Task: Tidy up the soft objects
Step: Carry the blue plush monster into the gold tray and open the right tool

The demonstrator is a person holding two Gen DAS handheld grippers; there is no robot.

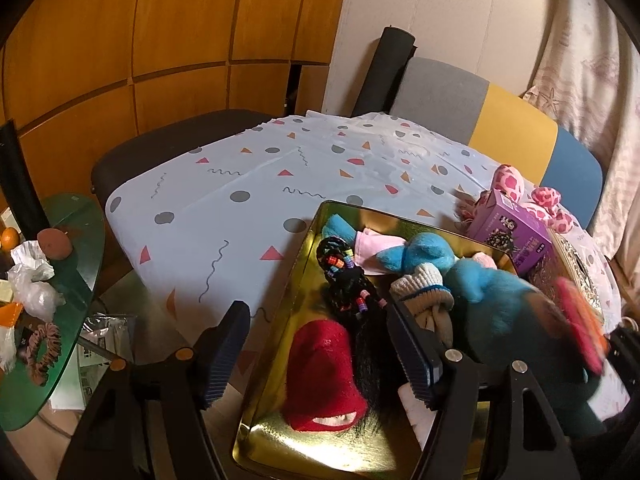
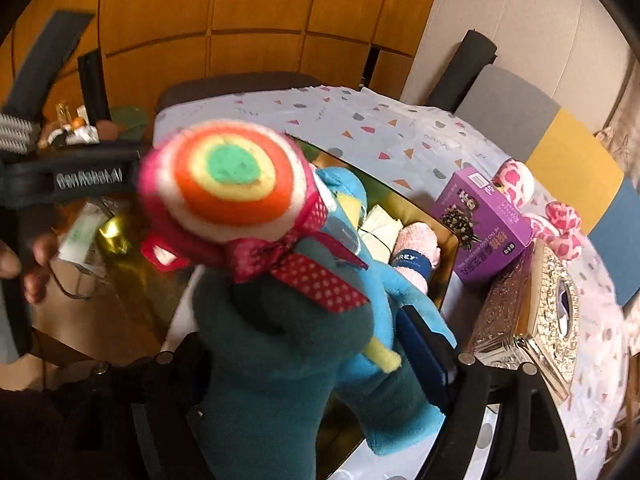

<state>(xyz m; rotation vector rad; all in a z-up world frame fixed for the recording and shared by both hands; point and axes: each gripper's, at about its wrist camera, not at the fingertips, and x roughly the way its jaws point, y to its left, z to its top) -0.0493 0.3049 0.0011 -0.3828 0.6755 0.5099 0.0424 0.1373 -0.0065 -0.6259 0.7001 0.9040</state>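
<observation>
Gold tin (image 1: 308, 280) at lower centre of left wrist view, on bench under patterned cloth (image 1: 224, 184); inside: red knit hat (image 1: 324, 364), black beaded braid (image 1: 344, 280), rolled socks (image 1: 424, 288), blue plush (image 1: 424, 252). Left gripper (image 1: 320, 356) fingers apart over tin's near left wall, empty. Right gripper (image 2: 304, 364) fingers spread wide astride teal plush (image 2: 276, 344) bearing rainbow lollipop (image 2: 232, 176) with dotted red bow, centre of right wrist view over tin, contact unclear; purple box (image 2: 480, 224) and silver tissue box (image 2: 528, 320) at right.
</observation>
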